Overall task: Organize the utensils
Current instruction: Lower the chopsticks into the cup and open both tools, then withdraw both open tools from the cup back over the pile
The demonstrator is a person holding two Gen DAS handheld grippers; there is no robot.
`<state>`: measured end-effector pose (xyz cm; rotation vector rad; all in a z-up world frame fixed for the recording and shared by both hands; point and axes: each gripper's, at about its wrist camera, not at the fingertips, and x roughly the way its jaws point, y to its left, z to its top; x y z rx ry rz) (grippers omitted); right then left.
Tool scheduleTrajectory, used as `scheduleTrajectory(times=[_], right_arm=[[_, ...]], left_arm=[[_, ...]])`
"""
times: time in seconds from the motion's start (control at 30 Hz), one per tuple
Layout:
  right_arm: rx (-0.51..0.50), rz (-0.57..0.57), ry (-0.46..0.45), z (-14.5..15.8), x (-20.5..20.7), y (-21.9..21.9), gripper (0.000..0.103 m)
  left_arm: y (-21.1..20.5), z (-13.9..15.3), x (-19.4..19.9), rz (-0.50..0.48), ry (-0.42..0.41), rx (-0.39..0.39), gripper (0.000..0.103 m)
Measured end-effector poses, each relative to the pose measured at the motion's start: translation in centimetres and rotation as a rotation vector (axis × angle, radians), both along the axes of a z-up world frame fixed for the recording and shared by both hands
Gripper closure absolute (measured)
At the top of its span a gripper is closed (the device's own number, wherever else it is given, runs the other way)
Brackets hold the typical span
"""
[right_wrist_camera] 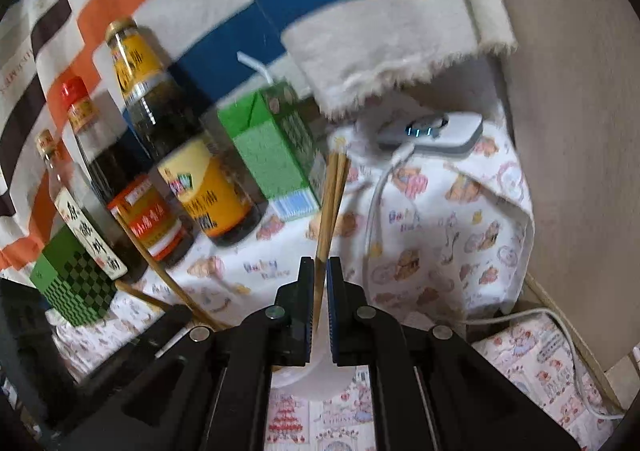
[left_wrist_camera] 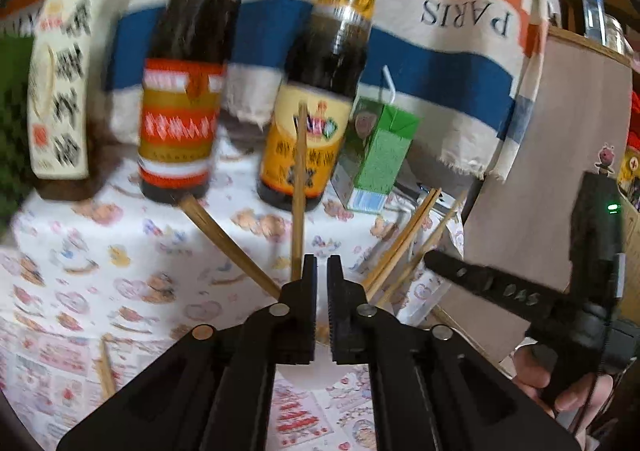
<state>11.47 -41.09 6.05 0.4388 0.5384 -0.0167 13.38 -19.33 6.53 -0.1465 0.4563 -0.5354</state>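
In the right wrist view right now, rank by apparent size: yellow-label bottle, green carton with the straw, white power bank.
1. Yellow-label bottle: tallest.
2. Green carton: shorter, though broad.
3. White power bank: smallest, but it lies farthest back, so distance may shrink it.

Three sauce bottles stand together: a white-labelled bottle at 9 o'clock in the right wrist view, a red-capped bottle and a yellow-labelled bottle beside it. Two green cartons: a straw carton near centre, a checkered carton at 8 o'clock. About six chopsticks show in the left wrist view; blur prevents certainty. One white charger at 1 o'clock.
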Motion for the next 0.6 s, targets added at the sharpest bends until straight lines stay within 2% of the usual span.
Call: scheduleTrajectory(times=[0.03, 0.1, 0.17, 0.3, 0.37, 0.43, 0.5, 0.6], right_arm=[[0.002, 0.005, 0.006, -0.2, 0.1, 0.1, 0.090], [-0.016, 0.015, 0.022, -0.3, 0.3, 0.5, 0.072], [-0.056, 0.031, 0.052, -0.2, 0.6, 1.2, 0.063], [-0.067, 0.073, 0.082, -0.3, 0.9, 2.2, 0.061], [-0.051, 0.097, 0.085, -0.2, 0.8, 2.6, 0.058], [-0.048, 0.111, 0.072, 0.2, 0.3, 3.2, 0.056], [-0.082, 0.132, 0.051, 0.5, -0.4, 4.6, 0.052], [-0.164, 0.163, 0.045, 1.0, -1.6, 7.3, 0.052]], left_arm=[[0.3, 0.4, -0.4, 0.011, -0.017, 0.010, 0.094], [1.1, 1.2, -1.4, 0.032, -0.048, 0.023, 0.088], [2.3, 1.9, -2.6, 0.067, -0.075, 0.041, 0.082], [5.3, 3.2, -5.3, 0.140, -0.131, 0.071, 0.072], [6.8, 3.8, -6.4, 0.174, -0.142, 0.067, 0.055], [8.2, 4.1, -7.3, 0.233, -0.149, 0.074, 0.046], [9.2, 4.2, -8.2, 0.314, -0.161, 0.101, 0.044], [11.1, 4.2, -9.5, 0.332, -0.183, 0.112, 0.036]])
